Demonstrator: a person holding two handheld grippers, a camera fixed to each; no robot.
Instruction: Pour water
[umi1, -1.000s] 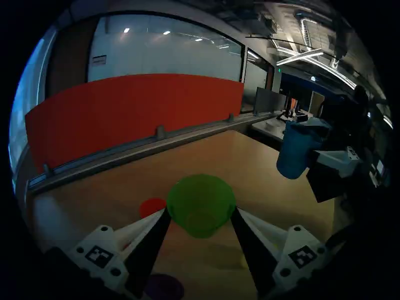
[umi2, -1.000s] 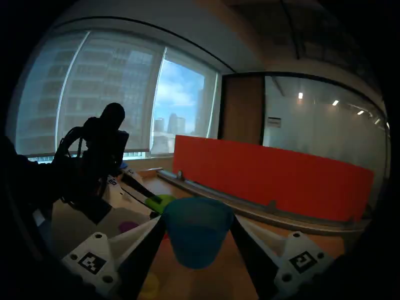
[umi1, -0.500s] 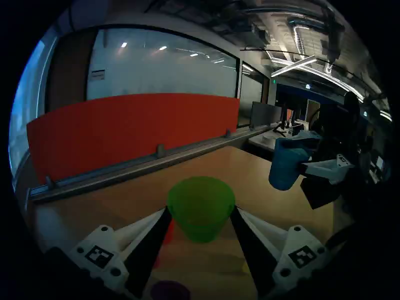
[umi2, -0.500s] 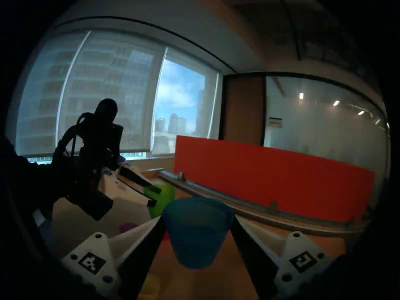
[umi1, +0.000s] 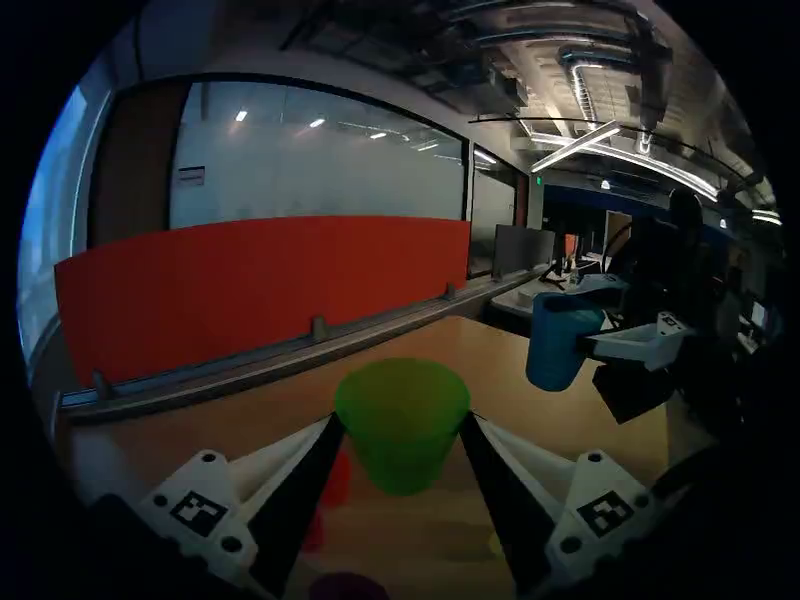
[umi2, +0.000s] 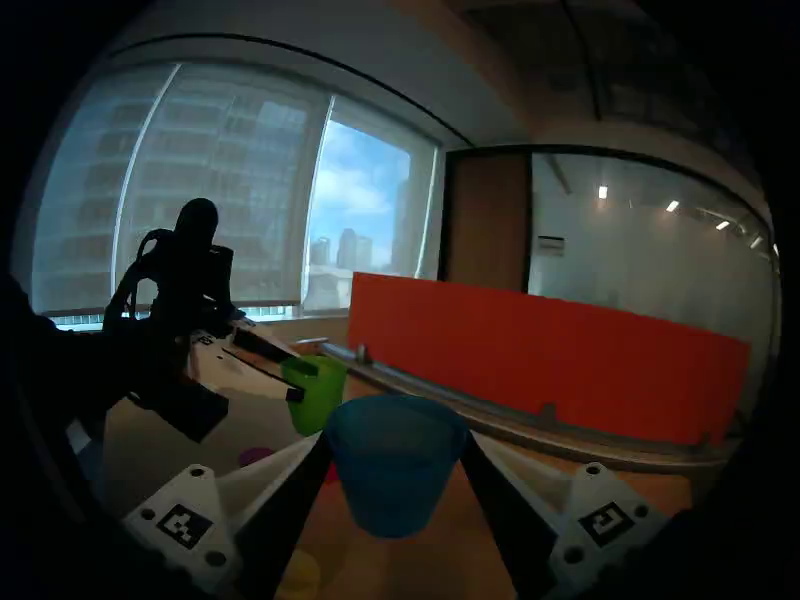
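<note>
Above the desk (umi1: 480, 345), the left claw (umi1: 400, 425) grips an upright green cup (umi1: 402, 445), with the right claw (umi2: 397, 440) holding an upright blue cup (umi2: 395, 480) apart to its right.

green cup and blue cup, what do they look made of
Both look like plastic. The green cup is matte and slightly translucent, light glowing through its wall; the blue cup is smooth, evenly coloured, with a thin rim.

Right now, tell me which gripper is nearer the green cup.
Left. The left gripper is shut on the green cup; the right gripper, shut on the blue cup, is off to one side, apart from it.
</note>
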